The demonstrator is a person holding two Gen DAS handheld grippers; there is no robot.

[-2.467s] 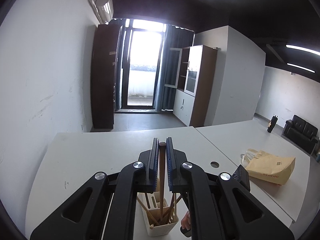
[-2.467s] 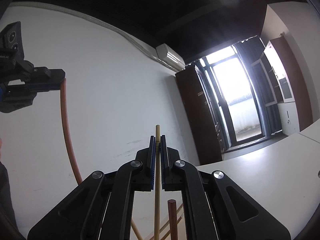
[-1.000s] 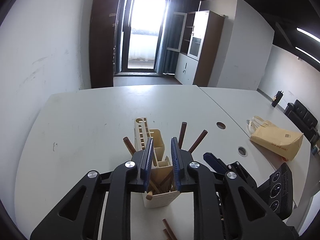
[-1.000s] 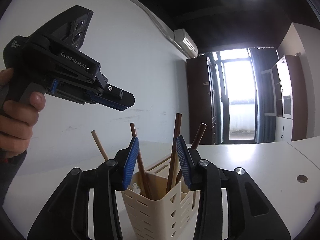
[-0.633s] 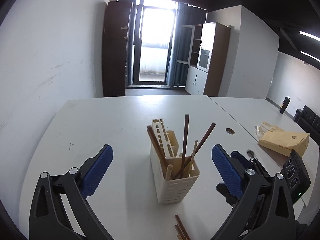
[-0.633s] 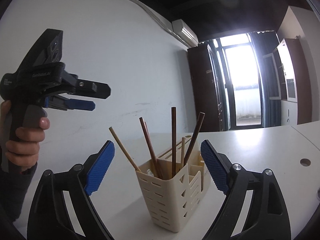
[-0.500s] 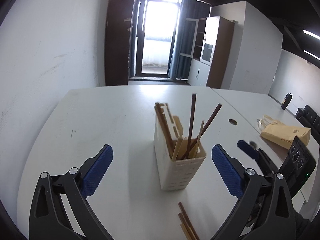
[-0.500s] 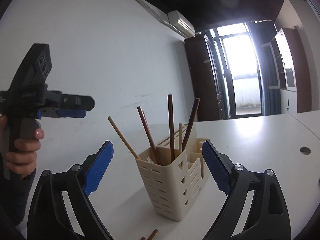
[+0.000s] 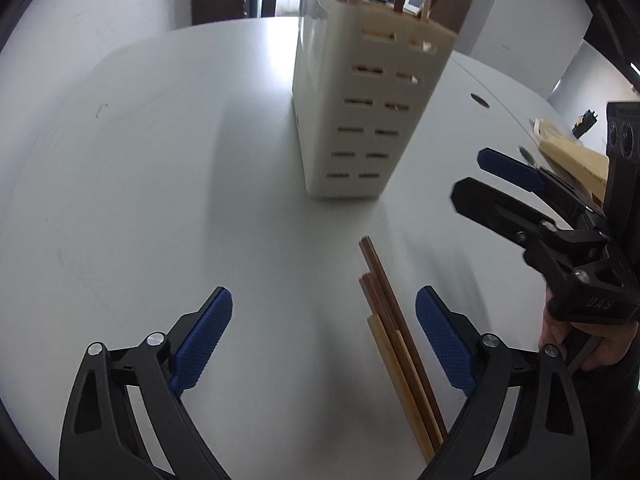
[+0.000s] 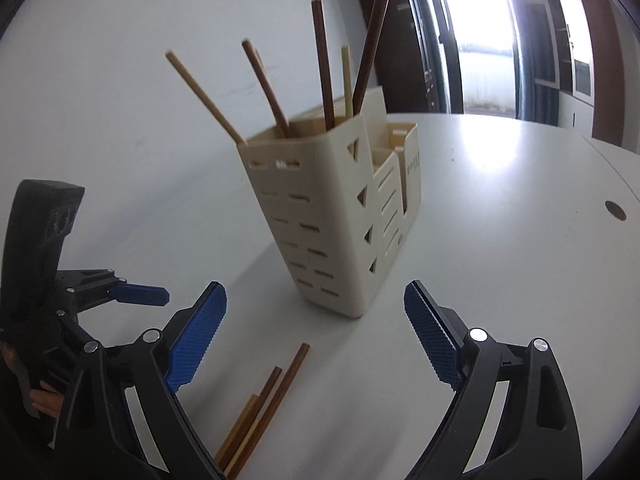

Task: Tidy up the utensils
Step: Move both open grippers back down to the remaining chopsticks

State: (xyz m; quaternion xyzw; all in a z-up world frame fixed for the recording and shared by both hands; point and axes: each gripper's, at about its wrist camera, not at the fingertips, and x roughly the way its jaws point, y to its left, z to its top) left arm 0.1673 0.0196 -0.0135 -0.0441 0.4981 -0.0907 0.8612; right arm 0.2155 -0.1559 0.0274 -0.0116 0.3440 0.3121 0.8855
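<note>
A cream slotted utensil holder (image 9: 360, 100) (image 10: 340, 216) stands on the white table with several brown and light wooden chopsticks (image 10: 320, 64) upright in it. A few loose chopsticks (image 9: 396, 340) (image 10: 264, 404) lie flat on the table in front of it. My left gripper (image 9: 324, 336) is open and empty, low over the table, its right finger beside the loose chopsticks. My right gripper (image 10: 316, 328) is open and empty, just above the loose chopsticks and facing the holder. Each gripper shows in the other's view, the right one at the right (image 9: 520, 196) and the left one at the left (image 10: 136, 292).
The white table (image 9: 140, 184) stretches around the holder, with round cable holes (image 10: 615, 211). A tan paper bag (image 9: 576, 160) lies at the far right. A white wall runs along the left side; a dark door and cabinets stand at the back.
Both grippers let go of their chopsticks into the holder, opened wide, and have dropped down close to the table toward the loose chopsticks in front of the holder.
</note>
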